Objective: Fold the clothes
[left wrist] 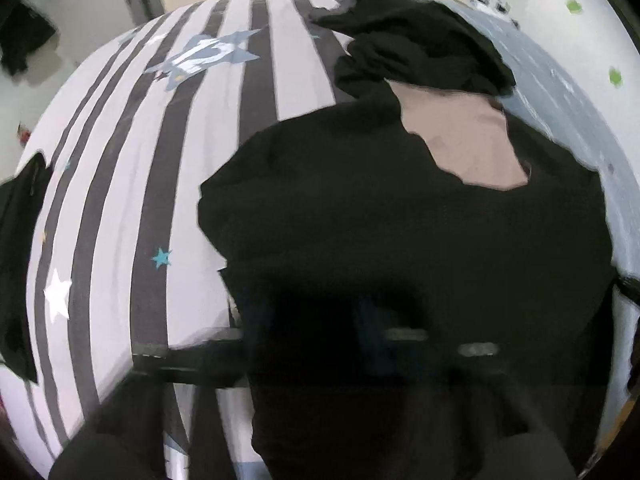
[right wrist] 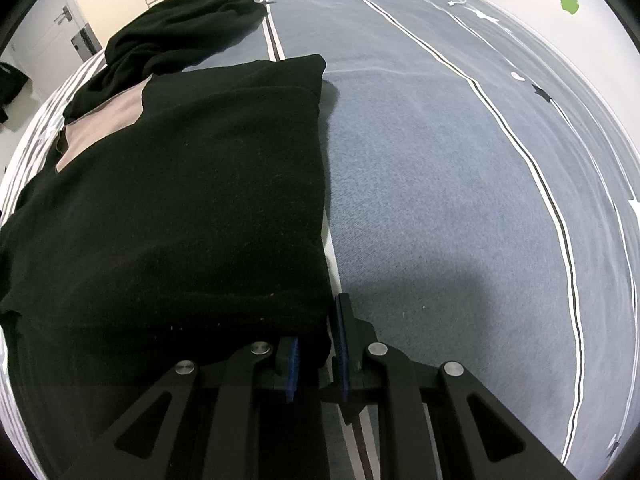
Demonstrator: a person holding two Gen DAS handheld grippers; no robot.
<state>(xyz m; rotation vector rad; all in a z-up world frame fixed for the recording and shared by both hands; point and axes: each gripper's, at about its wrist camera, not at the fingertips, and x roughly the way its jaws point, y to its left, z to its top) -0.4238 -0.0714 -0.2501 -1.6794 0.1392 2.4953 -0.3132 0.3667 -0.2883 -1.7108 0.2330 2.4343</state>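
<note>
The right gripper [right wrist: 316, 364] is closed on the near right corner of the black sweater [right wrist: 180, 200]; its blue pads [right wrist: 292, 364] pinch a thick roll of the knit. The left gripper [left wrist: 400, 344] is dark and blurred in its own view. Its jaws are fully shut, but the fabric covers them, so I cannot tell if they hold the cloth or only stand under it.

The sweater lies flat on the bed cover [right wrist: 440, 180], half on the blue-grey part and half on the striped part [left wrist: 140, 160]. Its right side is already a straight folded edge. At the far end a beige inner layer [left wrist: 468, 144] shows through the opening, and behind it a second dark garment [right wrist: 180, 28] is heaped, touching the sweater's far end.

I judge that the fold is in the middle: the side is turned in, the bottom hem is gripped. The next move probably needs both corners lifted together and carried toward the far end, with the edges kept level so the layers do not slide.
</note>
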